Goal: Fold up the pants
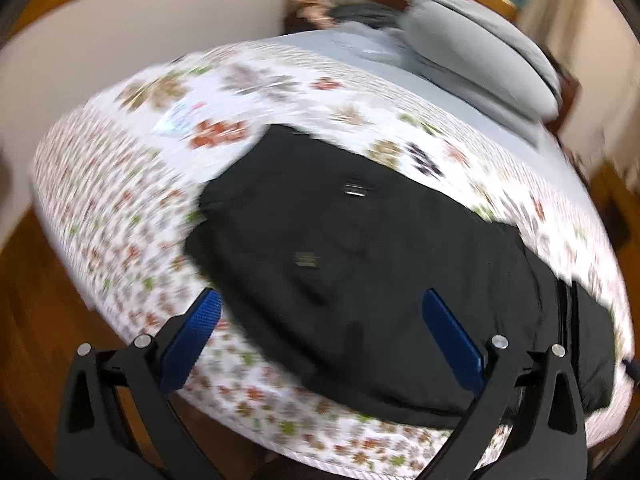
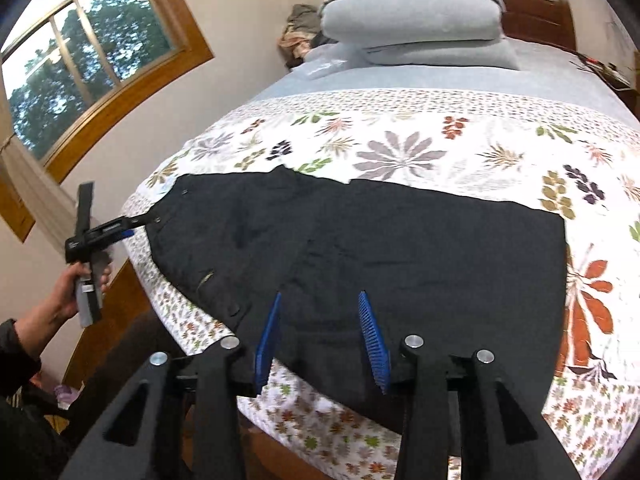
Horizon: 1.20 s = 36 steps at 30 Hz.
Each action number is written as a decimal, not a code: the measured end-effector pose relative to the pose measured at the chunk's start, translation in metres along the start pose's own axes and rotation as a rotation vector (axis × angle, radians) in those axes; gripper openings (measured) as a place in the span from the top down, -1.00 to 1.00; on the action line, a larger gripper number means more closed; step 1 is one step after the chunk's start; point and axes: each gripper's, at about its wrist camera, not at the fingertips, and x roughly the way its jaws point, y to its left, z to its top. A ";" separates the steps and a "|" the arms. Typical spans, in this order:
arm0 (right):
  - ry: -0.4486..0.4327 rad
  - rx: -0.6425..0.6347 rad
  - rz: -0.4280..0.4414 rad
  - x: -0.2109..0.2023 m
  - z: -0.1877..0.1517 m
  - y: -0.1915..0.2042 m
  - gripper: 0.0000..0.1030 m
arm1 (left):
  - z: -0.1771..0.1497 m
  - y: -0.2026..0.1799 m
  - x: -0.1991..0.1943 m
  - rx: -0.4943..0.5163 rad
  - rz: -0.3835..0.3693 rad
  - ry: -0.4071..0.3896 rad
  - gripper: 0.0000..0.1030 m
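Lying flat on the flowery bedspread (image 2: 400,136) of the bed, the black pants (image 2: 400,248) take up the near part, close to the front edge, and they look already folded once, leg over leg. The waist end, with its small buttons, points to the left edge of the bed, and the leg ends lie toward the right side. The left gripper (image 1: 320,328) has its blue fingers (image 1: 192,336) wide apart with nothing between them; it hangs above the near edge of the pants. In the right wrist view a hand (image 2: 72,288) holds that same tool out by the left edge of the bed, with its tip close to the waist. The right gripper (image 2: 320,340) is partly apart too, and its blue pads hold nothing; the cloth only shows behind the gap. I think the next job is to fold the pants across, bringing one end over to the other. To do that well, each claw should go low to a corner of the same end, pinch both layers together, and lift only a little. Then both hands should move across at the same speed, so the cloth stays smooth. The near side of the pants sits right at the front edge, so a hard pull could drag them off the bed. The gray pillows (image 2: 412,12) at the far end are well away.
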 end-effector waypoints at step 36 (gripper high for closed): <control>0.012 -0.052 -0.139 -0.005 0.009 -0.006 -0.02 | 0.011 0.044 0.063 -0.430 -0.255 0.155 -0.82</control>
